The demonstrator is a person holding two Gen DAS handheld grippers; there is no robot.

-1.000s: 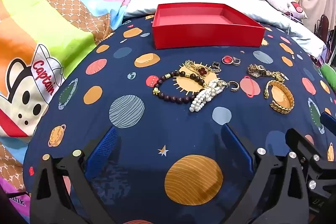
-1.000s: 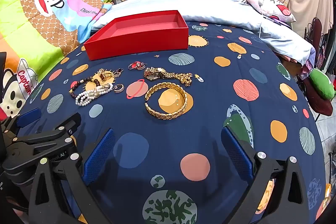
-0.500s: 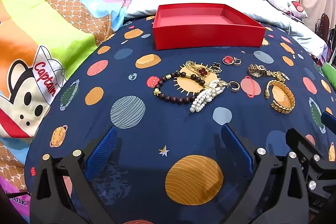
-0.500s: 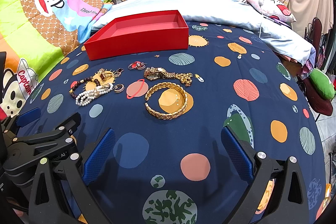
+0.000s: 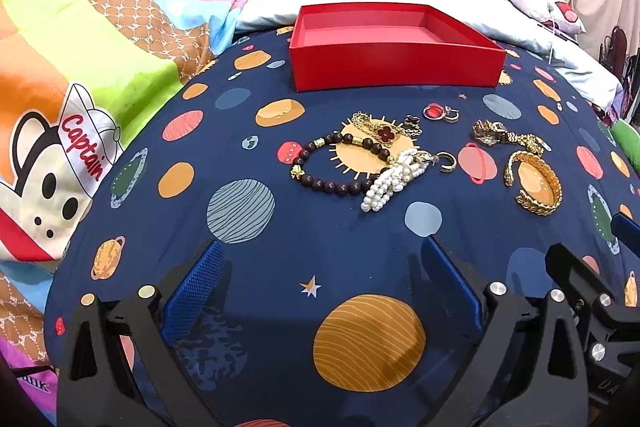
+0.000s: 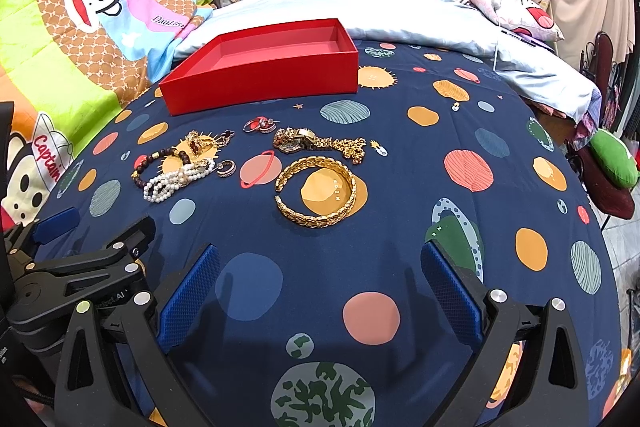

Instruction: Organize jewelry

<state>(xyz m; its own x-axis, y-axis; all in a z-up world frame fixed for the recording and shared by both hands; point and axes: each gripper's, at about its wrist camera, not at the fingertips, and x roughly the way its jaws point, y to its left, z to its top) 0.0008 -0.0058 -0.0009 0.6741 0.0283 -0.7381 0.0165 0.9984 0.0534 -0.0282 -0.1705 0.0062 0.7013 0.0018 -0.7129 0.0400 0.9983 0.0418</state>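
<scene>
Both claws hang spread and empty over a planet-print bedspread (image 6: 400,131): the left claw (image 5: 320,291) faces a dark bead bracelet (image 5: 332,167) tangled with a pearl strand (image 5: 392,179), the right claw (image 6: 320,287) a gold bangle (image 6: 316,191). The red box (image 6: 260,75) sits empty just beyond. A clean first pick is probably the bangle, which lies apart from the rest; pinching its rim should avoid dragging the gold watch (image 6: 304,141).

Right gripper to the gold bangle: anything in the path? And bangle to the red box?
Nothing visible between the open right gripper and the gold bangle, only bare bedsheet. Between the bangle and the red box lies the gold watch, so the carry has to lift over it.
</scene>
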